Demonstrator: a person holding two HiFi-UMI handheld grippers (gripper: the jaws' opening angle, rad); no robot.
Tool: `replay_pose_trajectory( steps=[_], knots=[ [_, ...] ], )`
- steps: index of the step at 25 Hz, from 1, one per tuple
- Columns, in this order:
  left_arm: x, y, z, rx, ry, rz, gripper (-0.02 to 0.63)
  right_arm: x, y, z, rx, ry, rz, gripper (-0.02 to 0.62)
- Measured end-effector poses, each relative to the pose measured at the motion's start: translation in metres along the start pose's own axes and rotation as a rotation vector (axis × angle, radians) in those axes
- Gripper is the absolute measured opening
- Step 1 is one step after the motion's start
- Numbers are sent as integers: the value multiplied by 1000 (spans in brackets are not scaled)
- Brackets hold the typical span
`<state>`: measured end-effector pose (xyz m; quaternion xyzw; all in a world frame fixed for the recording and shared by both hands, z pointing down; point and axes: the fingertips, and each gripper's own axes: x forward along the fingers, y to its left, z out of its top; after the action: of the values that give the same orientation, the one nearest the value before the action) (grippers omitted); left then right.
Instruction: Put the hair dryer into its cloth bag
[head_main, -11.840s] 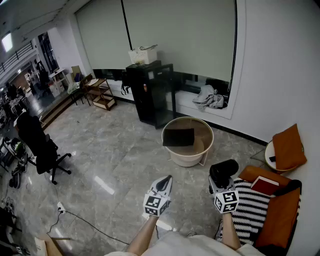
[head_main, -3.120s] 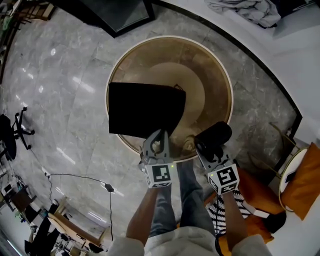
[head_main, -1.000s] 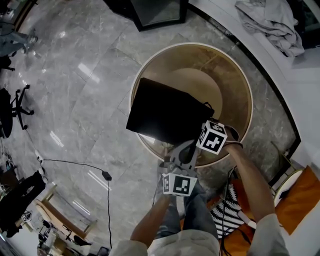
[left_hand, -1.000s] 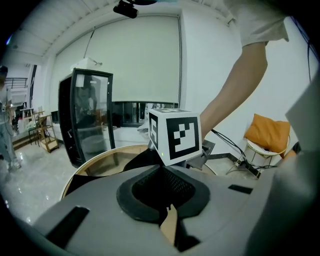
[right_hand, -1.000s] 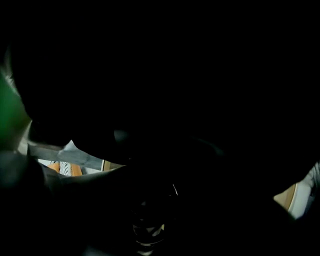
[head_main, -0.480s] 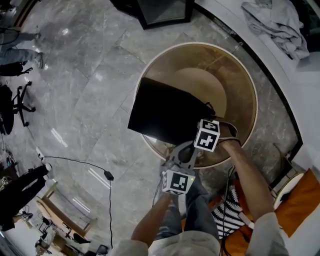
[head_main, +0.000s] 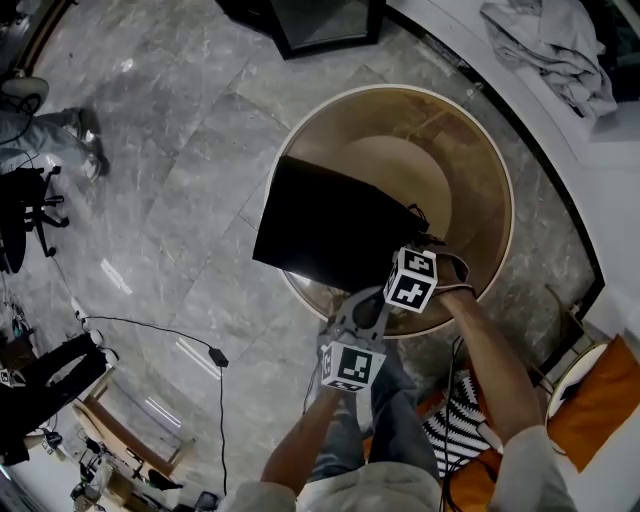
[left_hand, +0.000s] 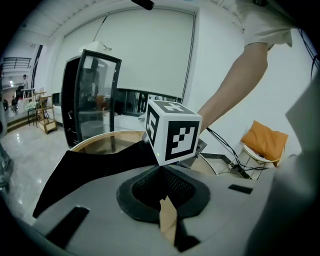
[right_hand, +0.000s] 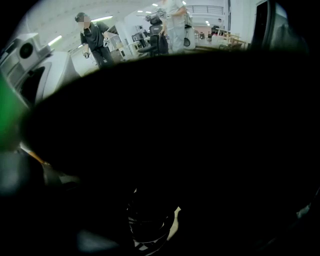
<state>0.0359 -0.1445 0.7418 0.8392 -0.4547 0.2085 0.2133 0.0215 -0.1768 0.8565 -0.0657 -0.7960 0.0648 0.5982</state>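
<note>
light: bright, even | floor (head_main: 160, 200): glare | right gripper view: nearly black

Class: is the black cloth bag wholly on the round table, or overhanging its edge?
Overhanging: in the head view the black cloth bag pokes its left corner past the rim of the round table.

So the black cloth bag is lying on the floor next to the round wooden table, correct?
Not quite. The black cloth bag lies on the round wooden table itself, not on the floor. Its left corner overhangs the rim. The head view shows it.
</note>
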Motion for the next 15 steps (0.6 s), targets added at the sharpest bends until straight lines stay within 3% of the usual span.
replay_pose_trajectory(
  steps=[5,10,15],
  knots=[
    [2,1,5,12,-7,5,38,-6,-3,-1,48,-81,11,318],
    [1,0,4,23,0,10,38,-24,-1,-11,77,-167,-33,330],
    [2,-2,2,28,8,14,38,-29,1,-36,96,-188,-96,330]
  ],
)
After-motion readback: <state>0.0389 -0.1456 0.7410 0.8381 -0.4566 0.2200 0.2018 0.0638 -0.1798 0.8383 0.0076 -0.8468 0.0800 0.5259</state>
